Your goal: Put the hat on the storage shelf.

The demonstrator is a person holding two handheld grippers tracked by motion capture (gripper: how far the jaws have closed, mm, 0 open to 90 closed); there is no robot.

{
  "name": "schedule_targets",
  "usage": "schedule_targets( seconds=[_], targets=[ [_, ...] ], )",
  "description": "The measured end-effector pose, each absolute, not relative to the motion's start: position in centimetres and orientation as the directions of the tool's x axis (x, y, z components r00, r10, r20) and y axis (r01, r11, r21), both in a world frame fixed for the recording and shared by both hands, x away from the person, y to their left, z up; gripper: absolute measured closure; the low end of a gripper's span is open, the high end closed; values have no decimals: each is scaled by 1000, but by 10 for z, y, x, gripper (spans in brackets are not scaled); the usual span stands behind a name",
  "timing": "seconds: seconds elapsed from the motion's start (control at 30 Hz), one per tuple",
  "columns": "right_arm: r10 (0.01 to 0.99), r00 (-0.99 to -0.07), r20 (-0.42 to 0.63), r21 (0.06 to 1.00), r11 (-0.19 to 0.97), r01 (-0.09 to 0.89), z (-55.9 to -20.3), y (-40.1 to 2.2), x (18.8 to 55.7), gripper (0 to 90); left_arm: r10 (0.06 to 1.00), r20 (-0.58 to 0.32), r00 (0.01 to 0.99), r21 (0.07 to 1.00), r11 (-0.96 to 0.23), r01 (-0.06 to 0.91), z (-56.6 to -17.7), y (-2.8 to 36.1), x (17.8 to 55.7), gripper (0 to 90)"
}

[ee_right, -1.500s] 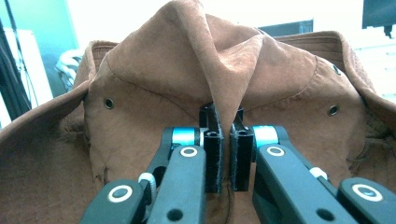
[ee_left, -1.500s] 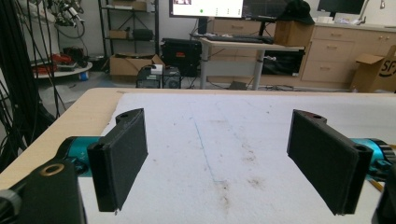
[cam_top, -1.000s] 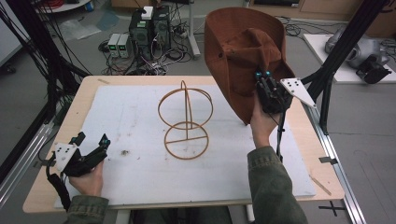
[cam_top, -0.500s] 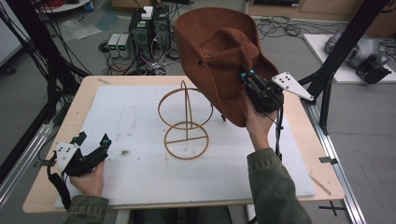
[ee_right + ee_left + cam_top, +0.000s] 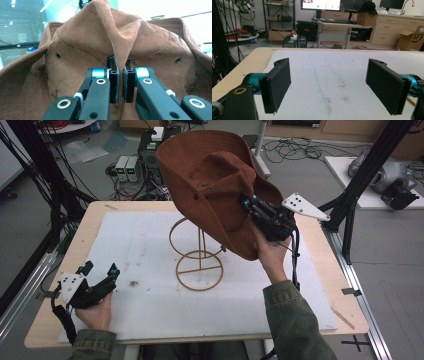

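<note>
Pinching a fold of the brown hat (image 5: 210,175), right tool (image 5: 248,202) above wire stand (image 5: 197,251).

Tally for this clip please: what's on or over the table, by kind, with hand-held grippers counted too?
Brown hat: 1, pinched in the right hand-held gripper
Wire hat stand: 1
White mat: 1
Hand-held grippers: 2, the left hand-held gripper resting open on the mat
Total: 5

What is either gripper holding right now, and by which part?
The right gripper pinches a fold of the brown hat's crown fabric. The left gripper holds nothing.
</note>
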State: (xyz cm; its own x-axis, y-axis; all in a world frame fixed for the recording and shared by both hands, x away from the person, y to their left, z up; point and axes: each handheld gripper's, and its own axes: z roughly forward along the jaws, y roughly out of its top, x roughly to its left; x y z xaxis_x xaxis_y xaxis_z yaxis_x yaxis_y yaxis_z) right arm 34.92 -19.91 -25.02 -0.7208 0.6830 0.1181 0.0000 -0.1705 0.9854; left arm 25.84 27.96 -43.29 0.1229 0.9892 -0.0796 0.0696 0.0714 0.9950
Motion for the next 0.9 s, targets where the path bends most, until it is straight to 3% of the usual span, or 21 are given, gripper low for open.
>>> schedule_targets(
  seconds=[0.4,0.9],
  targets=[
    [568,-813,129,980,-200,15,-245,-194,346,869,989,-94,111,994,87,66,-432,283,258,203],
    [530,-844,88,996,-67,61,-253,-177,348,867,989,-103,110,993,96,66,-432,286,258,204]
  ],
)
